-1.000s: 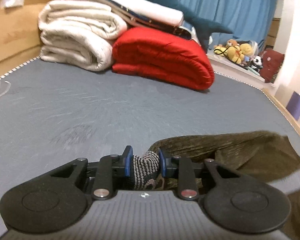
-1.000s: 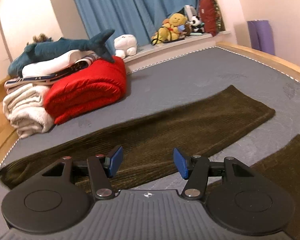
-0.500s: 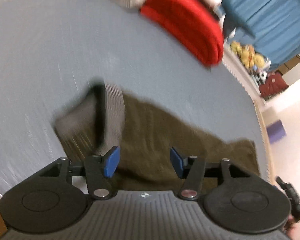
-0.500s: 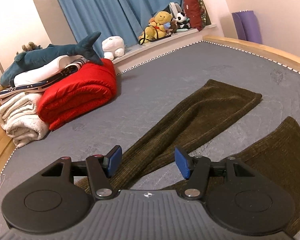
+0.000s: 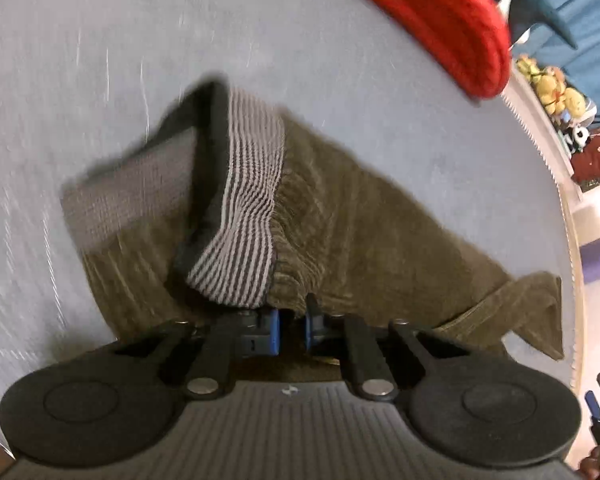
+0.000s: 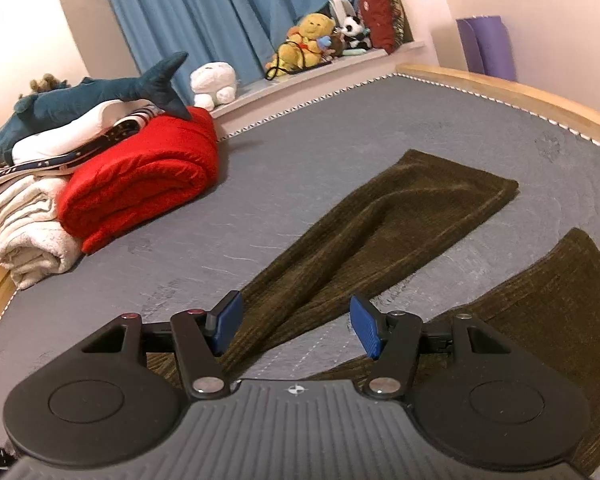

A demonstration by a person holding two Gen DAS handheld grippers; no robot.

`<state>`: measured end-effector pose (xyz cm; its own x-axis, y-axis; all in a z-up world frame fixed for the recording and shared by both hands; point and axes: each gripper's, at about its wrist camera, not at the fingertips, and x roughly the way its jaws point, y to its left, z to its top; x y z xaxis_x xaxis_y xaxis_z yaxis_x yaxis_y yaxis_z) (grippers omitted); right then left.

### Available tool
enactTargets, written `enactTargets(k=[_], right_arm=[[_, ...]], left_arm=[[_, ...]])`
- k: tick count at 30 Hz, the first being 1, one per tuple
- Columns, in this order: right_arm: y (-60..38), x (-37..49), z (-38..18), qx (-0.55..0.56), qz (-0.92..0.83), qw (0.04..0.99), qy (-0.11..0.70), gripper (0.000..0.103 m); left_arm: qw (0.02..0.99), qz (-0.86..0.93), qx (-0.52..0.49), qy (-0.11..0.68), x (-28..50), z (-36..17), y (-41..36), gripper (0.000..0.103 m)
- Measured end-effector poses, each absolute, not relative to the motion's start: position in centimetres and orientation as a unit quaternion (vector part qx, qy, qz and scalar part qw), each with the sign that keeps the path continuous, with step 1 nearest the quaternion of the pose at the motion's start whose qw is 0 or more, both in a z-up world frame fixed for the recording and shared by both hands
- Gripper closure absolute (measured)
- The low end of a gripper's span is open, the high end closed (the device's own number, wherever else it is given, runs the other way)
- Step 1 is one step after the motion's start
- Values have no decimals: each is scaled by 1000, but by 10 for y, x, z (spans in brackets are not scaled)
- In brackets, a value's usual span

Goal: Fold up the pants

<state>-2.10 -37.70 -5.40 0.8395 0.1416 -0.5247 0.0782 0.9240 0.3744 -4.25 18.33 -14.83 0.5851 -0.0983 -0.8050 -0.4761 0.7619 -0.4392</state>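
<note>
In the left wrist view the pants lie centre frame on the grey mattress, striped waistband upturned; the left gripper is closing on fabric just below it. In the right wrist view the right gripper stands spread, empty, over the legs.

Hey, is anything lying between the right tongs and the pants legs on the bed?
Nothing visible. The right tongs hang open right above the pants, with only bare mattress around the two legs. The red blanket sits off to the side.
</note>
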Motion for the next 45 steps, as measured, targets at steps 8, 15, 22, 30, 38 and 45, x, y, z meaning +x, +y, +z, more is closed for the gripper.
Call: enactTargets(k=[8, 15, 22, 30, 38, 45], right_arm=[[-382, -10, -66, 226, -22, 930, 290, 52], [-377, -6, -65, 229, -14, 933, 279, 59], [-362, 0, -64, 213, -17, 940, 266, 59], [-350, -1, -62, 195, -18, 946, 258, 59], [-356, 1, -41, 192, -7, 945, 263, 69], [-394, 62, -11, 195, -26, 940, 278, 88]], left_arm=[[822, 144, -291, 468, -33, -156, 166, 93], [849, 143, -232, 452, -29, -148, 150, 93], [845, 151, -228, 460, -29, -153, 145, 90], [846, 146, -228, 461, -29, -153, 147, 89], [847, 149, -224, 458, -28, -149, 146, 90], [840, 150, -234, 465, -26, -150, 150, 90]])
